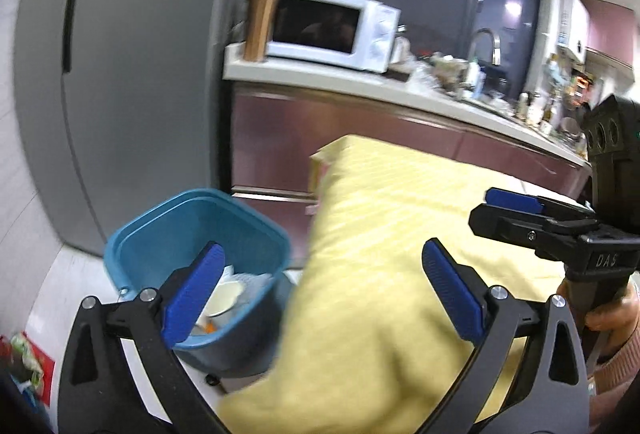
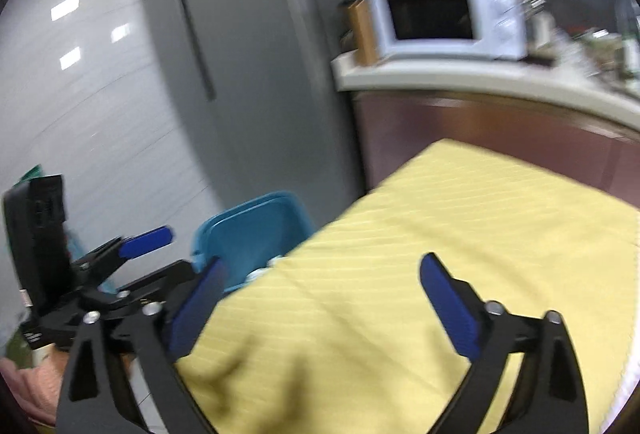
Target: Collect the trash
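left gripper [image 1: 322, 292] fingers wide, nothing held | right gripper [image 2: 320, 304] same, empty | blue trash bin [image 1: 160, 230] lower left, holds paper scraps [image 1: 236, 290], beside yellow-clothed surface [image 1: 400, 234]

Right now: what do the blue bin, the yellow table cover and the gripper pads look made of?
Blue bin: looks like moulded plastic, smooth, slightly glossy walls and a rolled rim. Yellow table cover: seems woven cloth, matte, faint diagonal stripes, soft folds at the edge. Left gripper pads: probably blue rubber or soft plastic, finely ribbed; the right gripper looks the same, though blurred.
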A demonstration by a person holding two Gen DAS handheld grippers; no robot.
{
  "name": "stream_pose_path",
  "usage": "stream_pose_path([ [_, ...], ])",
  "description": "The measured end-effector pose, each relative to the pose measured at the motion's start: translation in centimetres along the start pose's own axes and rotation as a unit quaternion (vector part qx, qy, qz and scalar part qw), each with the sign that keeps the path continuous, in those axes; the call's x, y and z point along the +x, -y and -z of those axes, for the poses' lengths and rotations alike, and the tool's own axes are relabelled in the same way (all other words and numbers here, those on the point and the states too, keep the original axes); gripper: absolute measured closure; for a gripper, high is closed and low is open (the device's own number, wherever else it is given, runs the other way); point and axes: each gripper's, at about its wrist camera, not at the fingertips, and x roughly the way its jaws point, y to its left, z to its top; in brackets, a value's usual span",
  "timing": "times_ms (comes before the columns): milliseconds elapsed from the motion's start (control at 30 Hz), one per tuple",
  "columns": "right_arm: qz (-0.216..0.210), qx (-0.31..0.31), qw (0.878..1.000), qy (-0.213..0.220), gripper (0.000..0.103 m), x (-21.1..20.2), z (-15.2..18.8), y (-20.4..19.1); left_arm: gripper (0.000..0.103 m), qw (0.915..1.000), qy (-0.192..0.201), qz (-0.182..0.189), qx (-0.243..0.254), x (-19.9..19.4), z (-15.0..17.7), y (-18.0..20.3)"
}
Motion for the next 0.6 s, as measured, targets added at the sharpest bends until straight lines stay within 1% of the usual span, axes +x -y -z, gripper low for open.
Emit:
stream_pose_path([
  [33,0.020,0.002,1.000,0.017,0.007,-1.4,0.6,0.5,0.006,1.0000,0.006,0.004,0.003,-0.2,0.1,1.0],
  [100,0.049,0.005,0.998,0.036,0.007,-2.9,1.5,1.2,0.006,0.9998,0.018,0.008,0.008,-0.5,0.3,2.5],
  [233,0.106,0.008,0.992,0.062,0.007,-5.5,3.4,2.6,0.006,0.9994,0.027,0.021,0.003,-0.7,0.5,4.9],
  [333,0.128,0.013,0.988,0.080,0.007,-7.3,4.4,3.7,0.006,0.9990,0.040,0.020,0.007,-1.0,0.6,6.6],
  [367,0.141,0.013,0.986,0.089,0.007,-8.0,4.8,3.9,0.006,0.9988,0.043,0.019,0.009,-1.2,0.7,7.0],
  [467,0.161,0.011,0.981,0.104,0.007,-9.0,5.6,3.9,0.006,0.9984,0.052,0.015,0.017,-1.5,0.9,8.5],
  [600,0.177,0.009,0.977,0.119,0.007,-10.2,6.6,3.8,0.006,0.9974,0.067,0.005,0.026,-2.1,1.3,9.8],
])
